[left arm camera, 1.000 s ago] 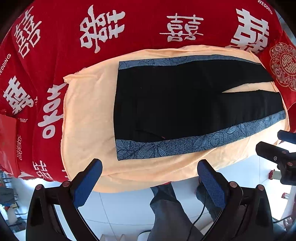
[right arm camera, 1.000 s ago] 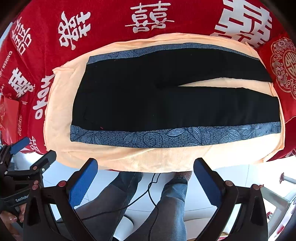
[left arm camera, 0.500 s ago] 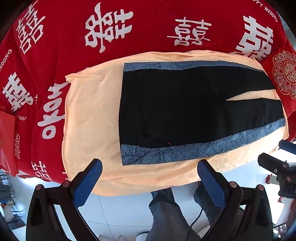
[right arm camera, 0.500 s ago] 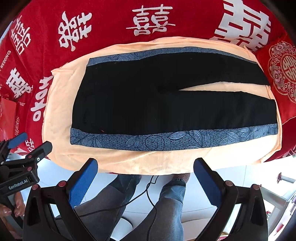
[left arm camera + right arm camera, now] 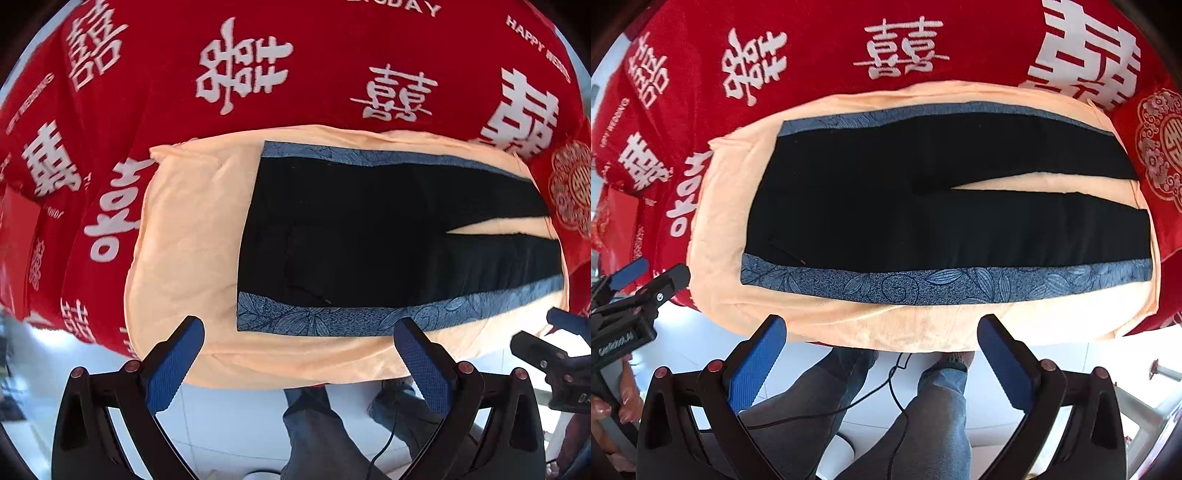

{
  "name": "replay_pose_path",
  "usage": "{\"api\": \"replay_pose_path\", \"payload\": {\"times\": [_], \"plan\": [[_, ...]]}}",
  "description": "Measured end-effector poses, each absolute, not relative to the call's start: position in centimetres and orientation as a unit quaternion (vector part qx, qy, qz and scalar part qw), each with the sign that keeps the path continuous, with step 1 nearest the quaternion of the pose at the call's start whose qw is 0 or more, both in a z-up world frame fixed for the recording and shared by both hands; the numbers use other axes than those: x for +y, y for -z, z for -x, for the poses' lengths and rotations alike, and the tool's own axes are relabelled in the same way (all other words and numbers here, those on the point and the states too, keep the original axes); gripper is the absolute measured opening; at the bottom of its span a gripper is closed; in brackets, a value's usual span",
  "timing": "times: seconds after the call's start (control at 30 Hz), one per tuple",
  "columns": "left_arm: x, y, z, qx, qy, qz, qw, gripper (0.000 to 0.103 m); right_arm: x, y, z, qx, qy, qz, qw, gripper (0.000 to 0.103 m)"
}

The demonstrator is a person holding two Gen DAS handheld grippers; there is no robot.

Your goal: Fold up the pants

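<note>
Black pants (image 5: 369,236) with blue leaf-patterned side stripes lie flat on a peach cloth (image 5: 184,240), waist to the left, legs to the right. They also show in the right wrist view (image 5: 923,218). My left gripper (image 5: 297,334) is open and empty, hovering just off the near edge by the waist corner. My right gripper (image 5: 881,332) is open and empty, off the near edge at mid-length. Each gripper shows at the other view's edge, the right one (image 5: 546,339) and the left one (image 5: 646,277).
The peach cloth (image 5: 849,321) lies on a red tablecloth (image 5: 166,55) with white characters. The table's near edge runs just in front of both grippers. Below are the person's legs (image 5: 923,406), a black cable and white floor tiles.
Both grippers have moved closer toward the table's near edge; the pants look larger in both views. The pants have not moved. Both grippers stay open.
</note>
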State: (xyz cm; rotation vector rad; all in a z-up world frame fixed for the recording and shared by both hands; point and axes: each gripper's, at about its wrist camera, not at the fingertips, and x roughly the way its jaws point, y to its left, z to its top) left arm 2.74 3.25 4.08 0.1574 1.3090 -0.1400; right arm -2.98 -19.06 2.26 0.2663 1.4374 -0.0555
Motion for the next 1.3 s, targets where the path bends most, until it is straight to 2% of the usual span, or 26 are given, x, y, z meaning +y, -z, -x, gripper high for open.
{"api": "replay_pose_path", "payload": {"times": [0.43, 0.7, 1.07, 1.3], "plan": [[1.9, -2.8, 2.8, 0.624, -0.014, -0.029, 0.781, 0.103, -24.0, -1.8, 6.2, 0.669, -0.018, -0.108, 0.735, 0.103], [3.8, 0.9, 1.6, 0.634, 0.018, -0.032, 0.773, 0.103, -23.8, 0.0, 6.4, 0.654, -0.005, -0.155, 0.740, 0.103], [6.9, 9.3, -0.6, 0.639, 0.023, 0.006, 0.769, 0.103, -20.3, 9.2, 6.7, 0.661, -0.045, -0.235, 0.712, 0.103], [7.9, 14.2, -1.2, 0.623, 0.074, 0.092, 0.774, 0.103, -19.6, 16.3, 6.2, 0.624, -0.087, -0.350, 0.693, 0.103]]}}
